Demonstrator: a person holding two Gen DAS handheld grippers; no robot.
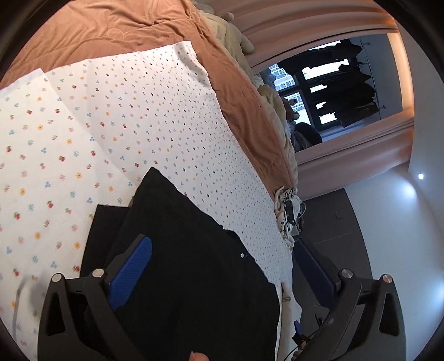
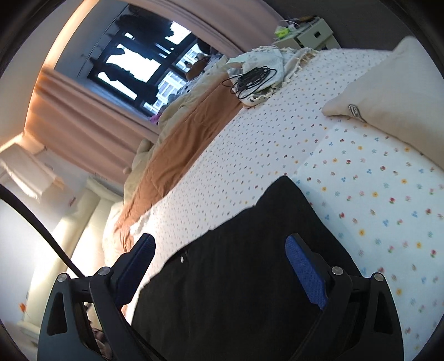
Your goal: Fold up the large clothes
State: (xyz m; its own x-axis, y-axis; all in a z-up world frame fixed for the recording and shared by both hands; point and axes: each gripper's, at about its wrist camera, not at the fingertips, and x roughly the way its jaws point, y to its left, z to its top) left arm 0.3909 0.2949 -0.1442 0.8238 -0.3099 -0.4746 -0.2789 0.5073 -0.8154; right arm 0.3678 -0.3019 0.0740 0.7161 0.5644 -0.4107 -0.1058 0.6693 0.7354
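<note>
Across the bed [image 1: 155, 116], flower-print sheet under my folded black garment [image 1: 194, 263]; orange blanket [image 1: 125, 25] and curtained window [image 1: 333, 91] beyond it. Both my left hand-held gripper [image 1: 224, 266] and right hand-held gripper [image 2: 222, 266] hang released above the garment.

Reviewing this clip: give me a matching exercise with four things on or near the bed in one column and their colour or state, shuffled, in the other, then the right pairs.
Things:
1. garment
2. blanket
3. pillow
4. left tongs

Colour or state:
A. cream, lying at the far side of the flowered sheet
B. open, nothing gripped
C. black, lying flat on the sheet
D. rust brown, spread beyond the sheet

Pairs: 1-C, 2-D, 3-A, 4-B
</note>
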